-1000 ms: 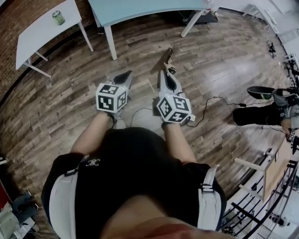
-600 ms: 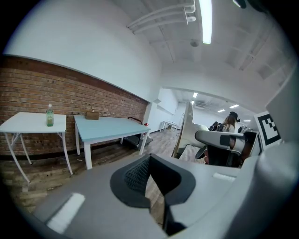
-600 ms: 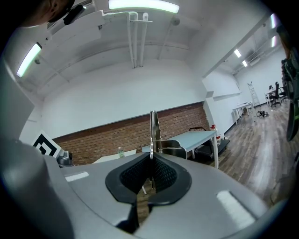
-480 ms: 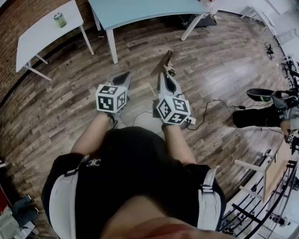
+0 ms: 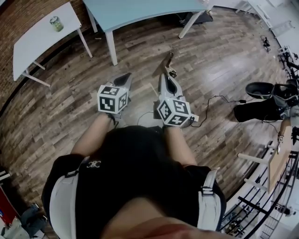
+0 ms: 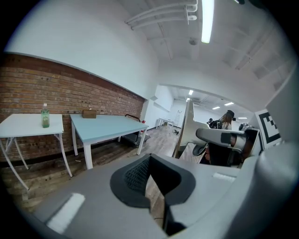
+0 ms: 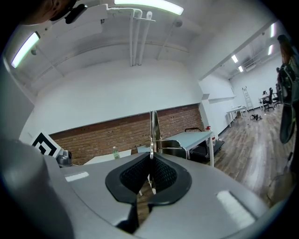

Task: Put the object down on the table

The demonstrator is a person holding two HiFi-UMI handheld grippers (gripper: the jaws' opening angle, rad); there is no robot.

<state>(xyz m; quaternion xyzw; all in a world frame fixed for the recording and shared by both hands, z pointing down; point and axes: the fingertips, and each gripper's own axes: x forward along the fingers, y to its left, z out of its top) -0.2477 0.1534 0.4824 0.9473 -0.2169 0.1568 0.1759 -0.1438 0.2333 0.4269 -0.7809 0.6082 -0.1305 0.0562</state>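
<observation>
My right gripper [image 5: 166,75] is shut on a thin flat tool [image 5: 168,60], brownish with a metal part, which sticks out ahead of the jaws above the wooden floor. Seen edge-on in the right gripper view, the tool [image 7: 153,128] rises straight up from between the pads. It also shows as a pale flat blade [image 6: 186,128] in the left gripper view. Beside it, my left gripper [image 5: 125,77] holds nothing and its jaw tips meet. Ahead stand a light blue table [image 5: 140,9] and a white table [image 5: 37,39].
A green bottle [image 5: 56,23] stands on the white table, and a small brown box [image 6: 88,113] on the blue table. A black chair [image 5: 261,100] and a floor cable [image 5: 217,99] lie at the right. Another person [image 6: 229,119] is at the far right.
Both grippers and I have drifted a little forward toward the tables. The right gripper still holds the tool the same way.
</observation>
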